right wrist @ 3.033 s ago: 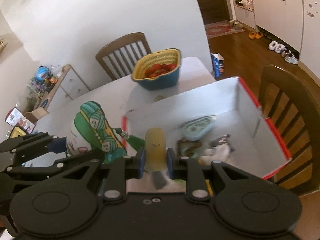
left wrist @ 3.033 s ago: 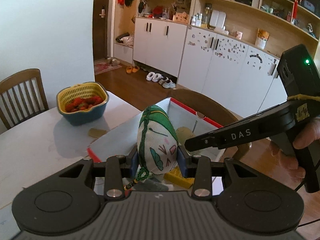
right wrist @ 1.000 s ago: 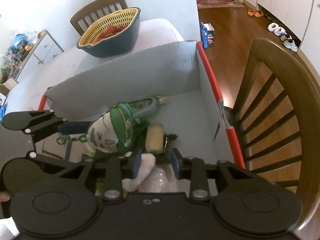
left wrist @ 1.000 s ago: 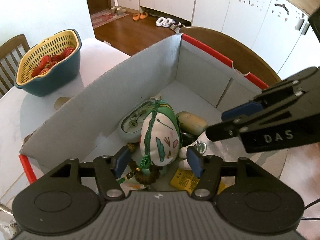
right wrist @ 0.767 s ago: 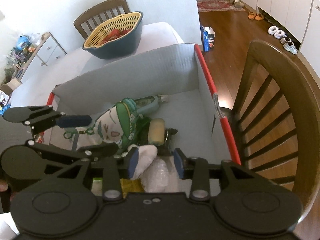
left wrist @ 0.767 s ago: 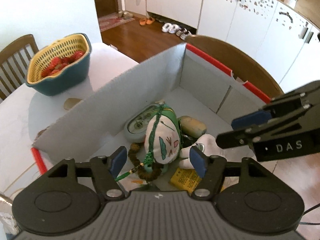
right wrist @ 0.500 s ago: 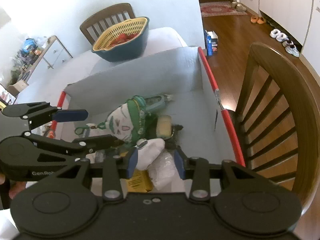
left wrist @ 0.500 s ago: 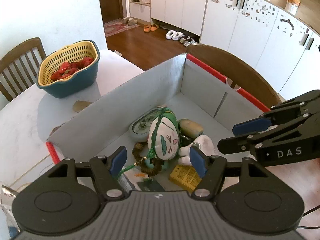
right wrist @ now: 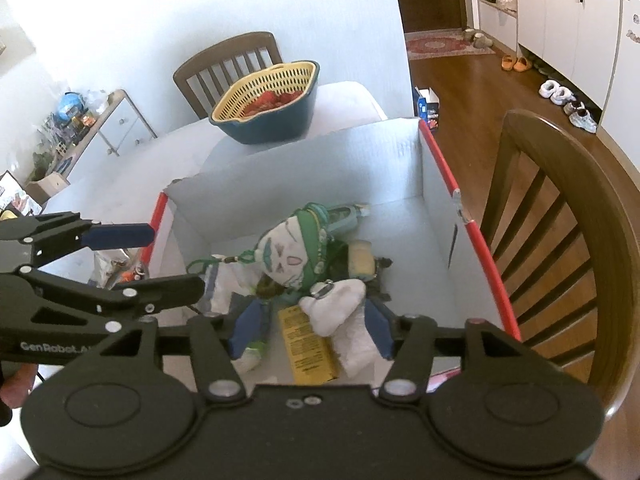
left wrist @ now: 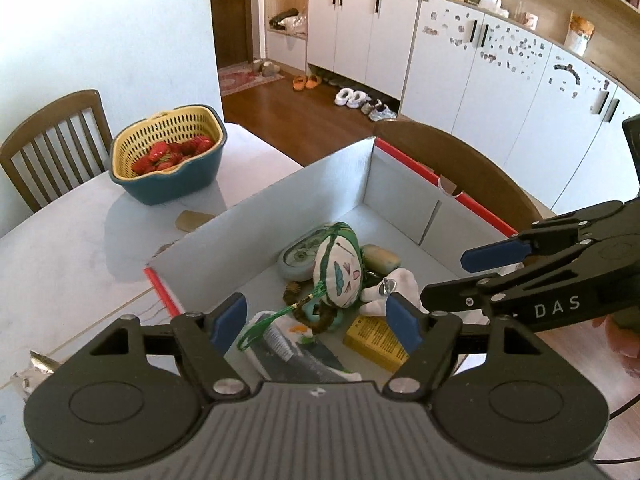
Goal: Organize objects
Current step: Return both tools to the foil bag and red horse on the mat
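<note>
A grey cardboard box with red edges (left wrist: 280, 204) (right wrist: 304, 168) stands on the white table. In it lie a white-and-green painted pouch with a green tassel (left wrist: 340, 274) (right wrist: 288, 252), a small yellow cylinder (left wrist: 382, 258) (right wrist: 360, 262), a white cloth (left wrist: 400, 284) (right wrist: 340, 304), a yellow packet (left wrist: 374, 342) (right wrist: 308, 350) and a pale green round case (left wrist: 298, 258). My left gripper (left wrist: 316, 320) (right wrist: 156, 256) is open and empty above the box's near side. My right gripper (right wrist: 310, 332) (left wrist: 456, 276) is open and empty above the box.
A yellow-and-blue basket of strawberries (left wrist: 168, 164) (right wrist: 268, 104) stands on the table (left wrist: 60, 248) beyond the box. Wooden chairs stand behind the table (left wrist: 52, 136) and right beside the box (right wrist: 560, 220). A small tan piece (left wrist: 192, 220) lies near the box.
Both grippers have let go: the pouch and the yellow cylinder now lie in the box. Both grippers have opened wide and pulled up and back from the box.
</note>
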{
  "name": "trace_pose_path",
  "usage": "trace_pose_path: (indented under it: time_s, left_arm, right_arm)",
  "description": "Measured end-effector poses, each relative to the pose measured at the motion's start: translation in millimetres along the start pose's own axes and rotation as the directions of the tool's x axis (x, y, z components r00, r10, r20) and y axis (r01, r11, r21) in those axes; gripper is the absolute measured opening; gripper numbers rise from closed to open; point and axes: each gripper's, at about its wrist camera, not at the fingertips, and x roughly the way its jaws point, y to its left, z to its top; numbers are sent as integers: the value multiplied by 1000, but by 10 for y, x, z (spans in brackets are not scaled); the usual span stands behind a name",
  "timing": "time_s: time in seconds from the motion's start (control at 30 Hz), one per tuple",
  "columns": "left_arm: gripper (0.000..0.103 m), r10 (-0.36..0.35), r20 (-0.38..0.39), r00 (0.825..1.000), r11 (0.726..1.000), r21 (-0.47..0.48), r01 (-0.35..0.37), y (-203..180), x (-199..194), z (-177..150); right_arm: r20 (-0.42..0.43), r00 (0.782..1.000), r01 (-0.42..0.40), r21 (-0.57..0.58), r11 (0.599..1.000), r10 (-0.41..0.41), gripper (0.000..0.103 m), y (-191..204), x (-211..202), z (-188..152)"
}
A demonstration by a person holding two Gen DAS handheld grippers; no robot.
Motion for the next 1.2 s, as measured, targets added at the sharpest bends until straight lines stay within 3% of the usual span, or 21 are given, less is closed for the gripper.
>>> trace_pose_path:
  time_s: [0.1,0.53,0.67,0.77,1.03,1.2]
  left_arm:
    - [82,-2,19,1000,1000,-12,2,72,-93,-44]
    - [88,0,88,996,999,-46,4,466,-489,-264]
    - [88,21,103,994,997,-77,-13,624,-586,-326]
    - [101,20,110,994,995,-98,-9,760,-657,-388]
    - [102,24,122,992,988,-157,-4,1183,-814,-607]
    - [103,84,128,988,978,-199,-58,1473,-911,-754]
  right_arm:
    - [24,1000,10,-3,1000,-10,67,105,-38,-25]
    - [93,995,22,14,1000,-23,91,523,-123,-143]
    - [100,995,30,4,1000,-31,92,681,-122,-144]
    - [109,993,36,-3,999,-36,92,794,-122,-135]
    - [118,993,35,-36,999,-30,93,1178,-62,-84]
    - [114,993,31,-54,998,-25,93,1445,37,-33]
